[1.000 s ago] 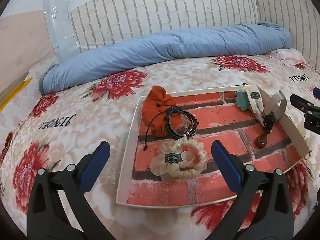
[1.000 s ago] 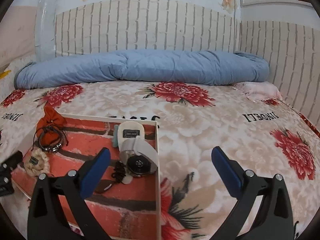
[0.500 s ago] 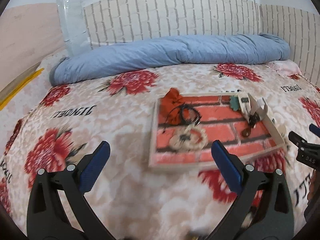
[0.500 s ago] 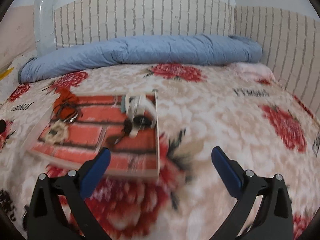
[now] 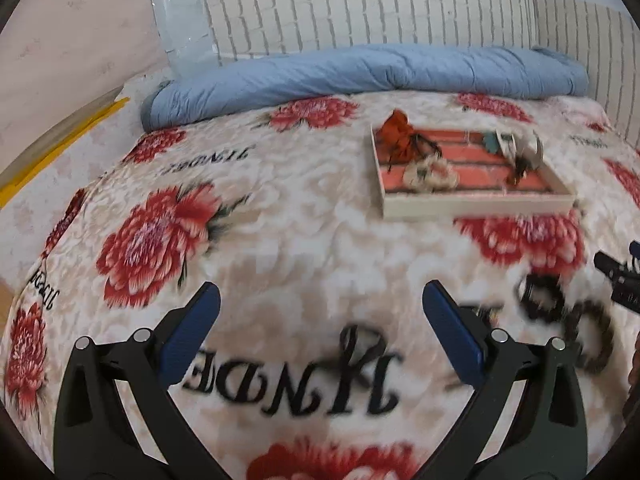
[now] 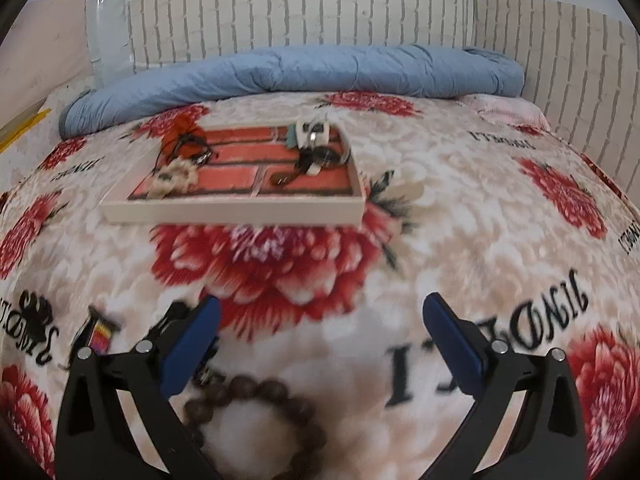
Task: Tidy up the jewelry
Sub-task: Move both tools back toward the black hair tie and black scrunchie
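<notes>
A white tray (image 5: 476,202) with a red brick-pattern floor lies on the floral bedspread. It holds an orange scrunchie (image 5: 394,136), a cream scrunchie (image 5: 430,172), black cord bracelets, a watch and a pendant. It also shows in the right wrist view (image 6: 236,214). A brown wooden bead bracelet (image 6: 256,404) lies on the bedspread just in front of my right gripper (image 6: 320,336), which is open and empty. Beside it lie a small black item and a striped tag (image 6: 100,330). My left gripper (image 5: 320,328) is open and empty, well back from the tray. The bead bracelet shows blurred at the right (image 5: 596,332).
A rolled blue duvet (image 6: 296,70) lies along the head of the bed under the brick-pattern wall. A yellow strip (image 5: 60,148) marks the bed's left edge. The other gripper's black tip (image 5: 618,280) shows at the right of the left wrist view.
Both grippers have pulled back from the tray toward the bed's near side. The bead bracelet and small items have come into view near the right gripper. Both stay open.
</notes>
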The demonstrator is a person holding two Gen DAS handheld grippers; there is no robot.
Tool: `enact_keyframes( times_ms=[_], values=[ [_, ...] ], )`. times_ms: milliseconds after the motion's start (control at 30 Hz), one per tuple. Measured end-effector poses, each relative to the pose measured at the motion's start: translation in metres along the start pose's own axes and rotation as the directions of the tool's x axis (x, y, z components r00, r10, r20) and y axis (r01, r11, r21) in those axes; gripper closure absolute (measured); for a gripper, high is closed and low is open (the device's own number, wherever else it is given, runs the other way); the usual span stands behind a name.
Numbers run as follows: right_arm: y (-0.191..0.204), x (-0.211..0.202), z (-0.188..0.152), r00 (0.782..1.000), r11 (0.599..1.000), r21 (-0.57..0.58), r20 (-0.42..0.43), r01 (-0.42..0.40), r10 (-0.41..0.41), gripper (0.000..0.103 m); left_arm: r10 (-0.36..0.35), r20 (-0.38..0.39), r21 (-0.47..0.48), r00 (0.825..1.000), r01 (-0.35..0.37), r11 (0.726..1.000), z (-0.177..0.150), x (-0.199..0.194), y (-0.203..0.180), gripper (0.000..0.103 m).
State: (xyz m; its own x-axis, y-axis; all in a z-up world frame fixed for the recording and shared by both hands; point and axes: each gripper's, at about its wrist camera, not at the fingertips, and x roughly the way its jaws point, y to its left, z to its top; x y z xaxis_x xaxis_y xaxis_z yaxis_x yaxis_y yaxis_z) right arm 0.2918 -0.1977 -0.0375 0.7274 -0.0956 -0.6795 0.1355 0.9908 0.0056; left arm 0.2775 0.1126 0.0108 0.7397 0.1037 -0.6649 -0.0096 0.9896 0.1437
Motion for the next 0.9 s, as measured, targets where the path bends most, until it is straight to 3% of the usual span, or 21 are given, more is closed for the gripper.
enact_keyframes(
  times_ms=[300,900],
  values=[
    [0.024,-0.005,-0.022,1.0,0.999,-0.044,-0.005,0.022,-0.022,0.004,-0.043,-0.038,-0.021,0.998,0.042,0.999,-0.037,0.014,0.008,0.005],
    [0.051,0.016,-0.021,0.999,0.995,-0.103,-0.046,0.014,-0.019,0.005,-0.031,-0.07,-0.012,0.997,0.031,0.999,-0.043,0.041,0.005,0.005]
  ],
)
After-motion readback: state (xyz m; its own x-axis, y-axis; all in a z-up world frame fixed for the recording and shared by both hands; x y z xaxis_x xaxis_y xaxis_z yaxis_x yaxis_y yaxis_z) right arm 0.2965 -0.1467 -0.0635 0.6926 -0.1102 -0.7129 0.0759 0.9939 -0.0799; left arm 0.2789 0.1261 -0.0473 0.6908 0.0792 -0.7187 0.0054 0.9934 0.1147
